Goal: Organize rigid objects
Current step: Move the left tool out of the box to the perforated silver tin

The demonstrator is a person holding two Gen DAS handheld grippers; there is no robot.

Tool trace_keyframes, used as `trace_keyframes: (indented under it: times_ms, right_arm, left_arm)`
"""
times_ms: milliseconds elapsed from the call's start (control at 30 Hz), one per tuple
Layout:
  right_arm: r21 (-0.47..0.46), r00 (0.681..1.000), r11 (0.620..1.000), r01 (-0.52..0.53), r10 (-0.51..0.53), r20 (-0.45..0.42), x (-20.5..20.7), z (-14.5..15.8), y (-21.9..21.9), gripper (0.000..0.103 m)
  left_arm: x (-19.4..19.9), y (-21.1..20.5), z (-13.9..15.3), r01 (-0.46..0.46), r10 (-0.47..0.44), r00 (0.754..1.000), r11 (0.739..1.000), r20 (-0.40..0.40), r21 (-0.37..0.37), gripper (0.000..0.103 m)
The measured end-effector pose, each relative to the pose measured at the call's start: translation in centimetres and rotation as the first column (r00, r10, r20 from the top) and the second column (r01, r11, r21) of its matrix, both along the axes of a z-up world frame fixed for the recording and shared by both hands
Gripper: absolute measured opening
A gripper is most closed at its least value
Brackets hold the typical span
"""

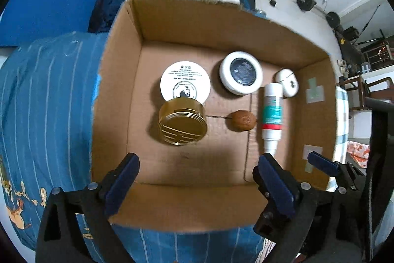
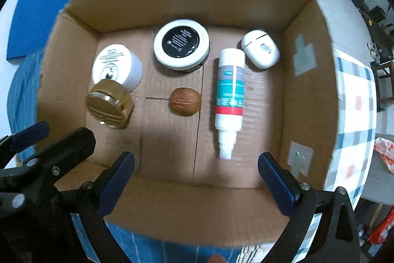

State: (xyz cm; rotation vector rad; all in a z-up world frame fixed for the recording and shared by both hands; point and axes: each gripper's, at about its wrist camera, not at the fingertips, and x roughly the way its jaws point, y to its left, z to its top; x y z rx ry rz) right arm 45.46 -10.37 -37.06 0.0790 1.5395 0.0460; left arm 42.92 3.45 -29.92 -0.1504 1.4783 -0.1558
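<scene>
Both the left gripper [image 1: 197, 176] and right gripper [image 2: 195, 176] hang spread wide and empty above the cardboard box's [image 2: 187, 208] near wall. On the box floor, a gold tin [image 1: 182, 123] lies toward the left wall, touching a white cream jar [image 1: 185, 80]. A walnut [image 2: 185, 101] sits mid-floor, a white spray bottle [image 2: 230, 95] beside it, and a black-lidded jar [image 2: 181, 43] and white earbud case [image 2: 260, 48] lie along the far wall.

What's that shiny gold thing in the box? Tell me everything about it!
The gold jar is short and round, and looks like shiny metal or metallic plastic. Its flat face has raised stripes, and a ridged ring runs around its edge. It sits tilted on the floor of the cardboard box, on the left side, leaning against the white cream tub behind it. Nothing is holding it.
</scene>
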Motion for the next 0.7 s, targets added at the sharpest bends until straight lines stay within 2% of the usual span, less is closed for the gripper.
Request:
trace_keyframes:
  times_ms: [133,200,300,400,467,600,700]
  right_arm:
    - [0.023,0.999,0.999,0.025,-0.026,0.025,-1.3,2.0,-0.4,0.102]
    - [0.04,0.999,0.999,0.036,-0.037,0.035,-2.6,2.9,-0.6,0.102]
    - [0.055,0.997,0.997,0.044,-0.048,0.059,-5.2,4.8,0.2,0.102]
    - [0.055,0.996,0.997,0.053,-0.057,0.073,-7.2,5.8,0.3,0.102]
    - [0.054,0.995,0.997,0.054,-0.058,0.082,-8.5,6.0,0.8,0.102]
    - [0.059,0.993,0.996,0.071,-0.076,0.09,-11.0,5.8,1.5,0.102]
    - [0.034,0.994,0.997,0.071,-0.074,0.079,-12.4,4.9,2.7,0.102]
  left_arm:
    - [-1.8,0.4,3.3,0.007,-0.006,0.998,1.0,0.062,-0.013,0.099]
    - [-2.2,0.5,4.6,0.018,-0.022,0.997,0.999,0.077,0.044,0.099]
    - [-4.5,1.9,6.3,0.001,-0.02,0.989,0.992,0.15,0.127,0.099]
    - [-6.4,2.7,5.7,-0.009,-0.027,0.984,0.98,0.174,0.199,0.099]
    - [-7.8,3.9,5.1,-0.012,-0.027,0.986,0.972,0.163,0.233,0.099]
    - [-10.5,6.7,2.3,-0.051,0.031,0.995,0.977,0.099,0.206,0.099]
    - [-11.8,8.4,-0.3,-0.081,0.073,0.996,0.973,0.043,0.217,0.099]
